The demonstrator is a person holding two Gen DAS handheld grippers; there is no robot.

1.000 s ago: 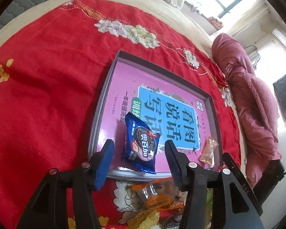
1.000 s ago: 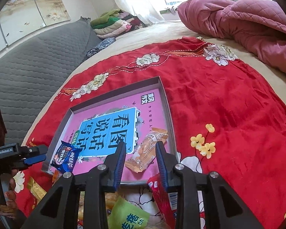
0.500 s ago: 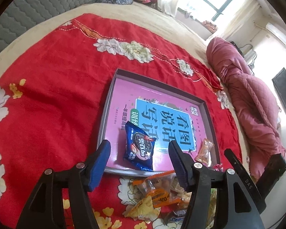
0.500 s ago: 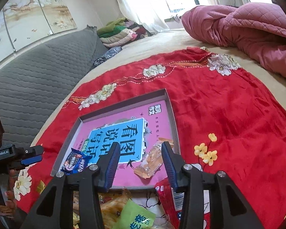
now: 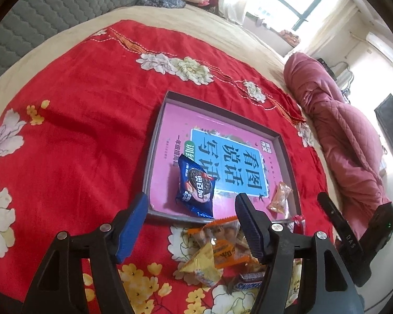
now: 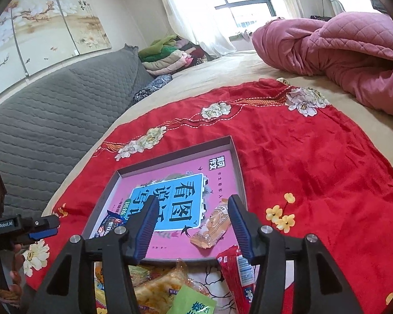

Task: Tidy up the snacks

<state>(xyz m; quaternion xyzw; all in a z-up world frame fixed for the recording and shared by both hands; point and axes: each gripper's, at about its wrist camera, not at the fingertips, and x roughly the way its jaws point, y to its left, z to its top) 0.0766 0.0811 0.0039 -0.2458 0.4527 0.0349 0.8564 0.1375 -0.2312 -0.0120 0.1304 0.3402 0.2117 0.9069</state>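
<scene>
Snacks are split between two places on our red floral cloth [image 5: 91,136] spread over the bed: a loose heap of wrapped snacks [image 5: 222,251] at the near edge, and two packets already inside the shallow grey-rimmed tray with a pink printed bottom [image 5: 154,146]. A dark blue crinkled cookie packet [image 5: 195,185] lies near the tray's front left corner, and a small clear-and-orange wrapped pastry [image 5: 279,200] lies near its front right corner, well apart from the blue one.

Our left tool [image 5: 191,210] hovers above the tray's front rim with its jaws opening; the blue packet shows between the fingers but they do not touch it, so it is released. Our right tool [image 6: 192,216] hovers over the same rim, jaws also opening, with the pastry seen between its fingers and untouched. A red wrapper [image 6: 235,269] and a green packet [image 6: 194,303] lie in the heap beneath it.
</scene>
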